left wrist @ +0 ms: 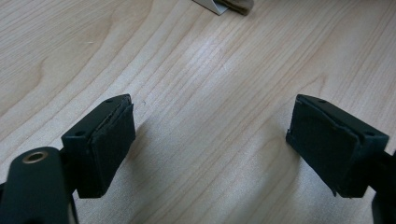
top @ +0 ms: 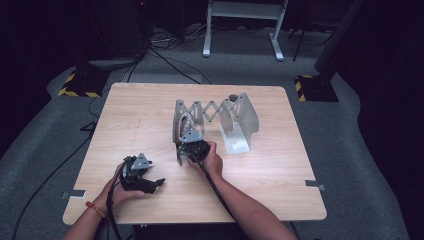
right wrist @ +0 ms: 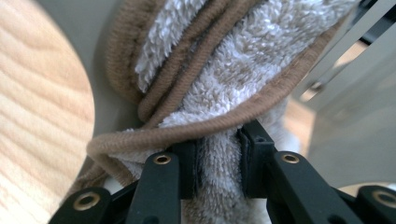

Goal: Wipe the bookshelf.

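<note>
Right gripper (right wrist: 218,154) pinches the towel (right wrist: 224,70) at lower centre, its lower end hidden; folds run toward upper right; left gripper (left wrist: 210,144) spread

Metal scissor rack (top: 212,112) blocks table (top: 140,115) centre, its base plate (top: 235,142) jutting toward the person. Towel (right wrist: 219,93) crowds right gripper (right wrist: 218,154) against rack's near end. Left half, near-right corner: open wood for passage.

Fluffy white towel (right wrist: 219,79) with brown piping, bunched against the grey rack (right wrist: 345,116).
</note>
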